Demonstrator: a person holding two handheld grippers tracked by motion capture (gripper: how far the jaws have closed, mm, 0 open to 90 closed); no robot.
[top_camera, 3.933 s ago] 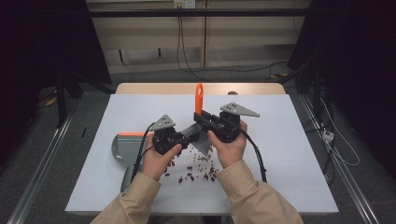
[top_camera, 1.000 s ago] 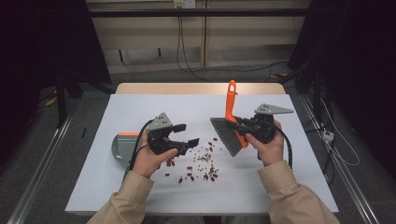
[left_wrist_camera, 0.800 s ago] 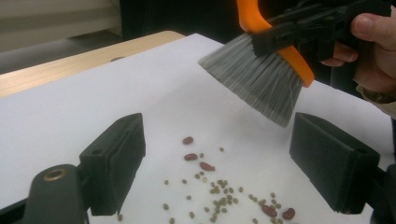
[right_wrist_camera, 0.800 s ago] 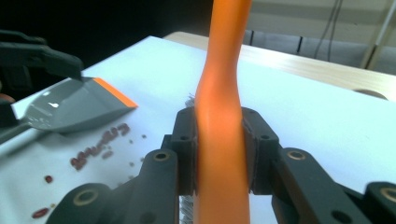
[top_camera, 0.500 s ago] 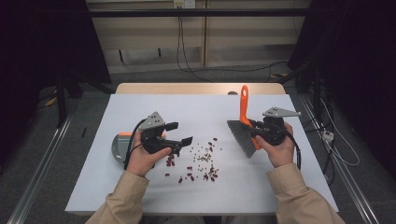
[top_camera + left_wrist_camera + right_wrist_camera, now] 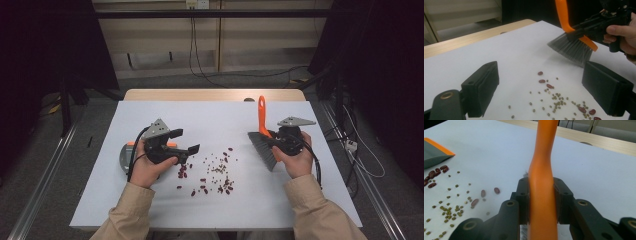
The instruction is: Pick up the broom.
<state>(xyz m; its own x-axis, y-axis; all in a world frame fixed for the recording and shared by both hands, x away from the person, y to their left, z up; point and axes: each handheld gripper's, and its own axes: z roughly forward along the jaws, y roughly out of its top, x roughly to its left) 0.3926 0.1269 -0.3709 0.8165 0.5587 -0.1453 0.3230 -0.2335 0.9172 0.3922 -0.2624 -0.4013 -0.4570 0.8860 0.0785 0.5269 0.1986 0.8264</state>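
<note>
White sheet-covered table in a dark room, wooden edge at the far side, cables on the floor behind. High view: the left gripper sits over the table's left half with nothing between its jaws, which have just been opening and now stand wide. Partly hidden under that hand lies a grey plastic dustpan with orange trim. Scattered red kidney beans and small green beans lie mid-table, between the two hands. The right gripper is clamped on an orange-handled hand brush with grey bristles, bristle head just right of the spill and low over the sheet; contact can't be judged.

Left gripper view: two black jaws far apart, empty. Beans lie between and beyond them, the brush hangs past the far edge of the spill.

Right gripper view: jaws tight against the orange handle, which runs up the middle. Beans off to the left, dustpan lip beyond them.

Step in hand looks like starting the sweep. To do it well: set the bristles down behind the outermost red beans, drag in short low strokes toward the dustpan, keep the handle grip firm. Left gripper should take the dustpan and hold its lip flat on the sheet, or beans will slip under.
</note>
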